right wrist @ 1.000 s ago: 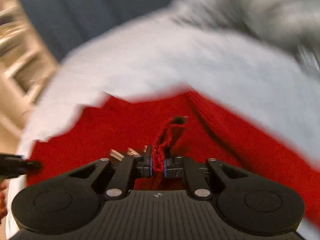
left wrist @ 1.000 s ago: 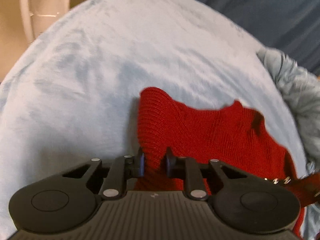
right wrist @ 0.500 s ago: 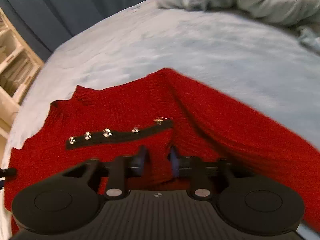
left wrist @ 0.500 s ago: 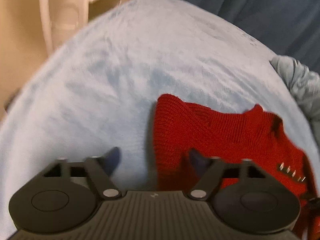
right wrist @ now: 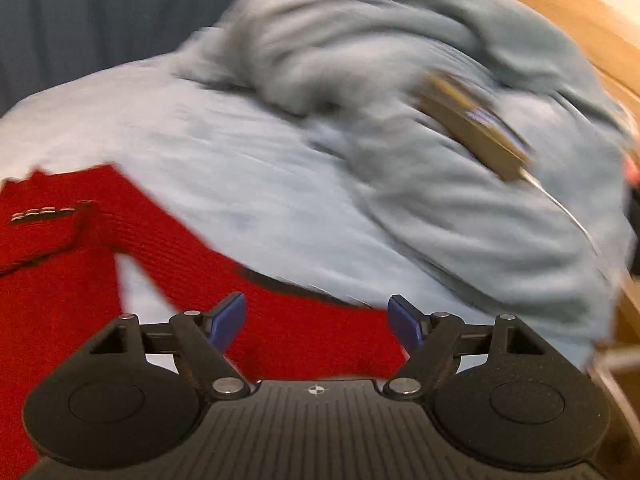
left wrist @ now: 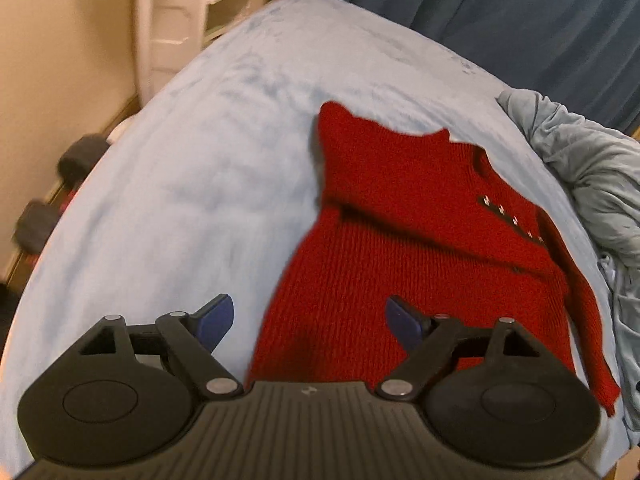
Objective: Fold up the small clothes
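Red knit sweater (left wrist: pixel 404 248) lies spread on the pale blue blanket (left wrist: pixel 192 184) covering the bed, upper part folded down over the body, a dark placket strip with small metal studs (left wrist: pixel 514 220) showing near its right side. Left gripper (left wrist: pixel 308 320) hovers over the sweater's lower left edge, jaws wide apart, holding nothing; its left blue pad (left wrist: pixel 214 318) sits over bare blanket, the right pad over red knit. Right gripper (right wrist: pixel 316 322) also has jaws wide apart and empty, hanging just above a sleeve (right wrist: pixel 208 260) that runs diagonally out from the sweater body; that view is motion-blurred. The studs (right wrist: pixel 40 213) show at its far left. Crumpled grey-blue bedding (right wrist: pixel 400 80) is heaped beyond the sleeve, with a flat tan object (right wrist: pixel 472 132) on it, too blurred to identify. Dark blue curtain (left wrist: pixel 500 12) behind the bed, white shelving unit (left wrist: pixel 188 12) against the beige wall, two dark rounded objects (left wrist: pixel 60 192) on the floor at left, blurred.
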Demonstrator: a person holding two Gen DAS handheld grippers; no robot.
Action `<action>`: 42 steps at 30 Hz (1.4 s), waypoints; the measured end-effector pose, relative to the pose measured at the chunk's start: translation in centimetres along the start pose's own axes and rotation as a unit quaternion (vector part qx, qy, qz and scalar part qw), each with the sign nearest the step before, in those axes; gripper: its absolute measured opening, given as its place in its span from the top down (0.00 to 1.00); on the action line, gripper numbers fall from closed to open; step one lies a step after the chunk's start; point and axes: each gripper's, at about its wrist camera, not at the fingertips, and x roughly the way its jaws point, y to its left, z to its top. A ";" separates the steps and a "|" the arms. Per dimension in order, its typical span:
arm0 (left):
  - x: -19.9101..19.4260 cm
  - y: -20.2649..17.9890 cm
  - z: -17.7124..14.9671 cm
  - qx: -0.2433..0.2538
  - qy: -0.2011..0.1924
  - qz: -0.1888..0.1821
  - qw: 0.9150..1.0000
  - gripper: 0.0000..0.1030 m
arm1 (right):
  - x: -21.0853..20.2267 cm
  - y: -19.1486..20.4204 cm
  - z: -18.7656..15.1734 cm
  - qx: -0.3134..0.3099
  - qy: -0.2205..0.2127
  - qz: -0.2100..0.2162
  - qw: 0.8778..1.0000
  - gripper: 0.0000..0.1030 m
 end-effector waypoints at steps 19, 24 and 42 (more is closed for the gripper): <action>-11.4 -6.5 -2.4 -0.011 -0.025 -0.010 1.000 0.15 | 6.1 -6.9 2.1 0.218 0.030 0.169 0.961 0.90; -11.7 -8.0 -2.4 -0.008 -0.028 -0.028 0.999 0.15 | -1.3 -9.2 10.9 0.231 -0.124 0.171 0.950 0.90; -9.7 0.8 -2.5 -0.073 -0.027 -0.013 0.997 0.15 | 0.3 8.5 17.9 0.023 -0.107 0.082 0.991 0.90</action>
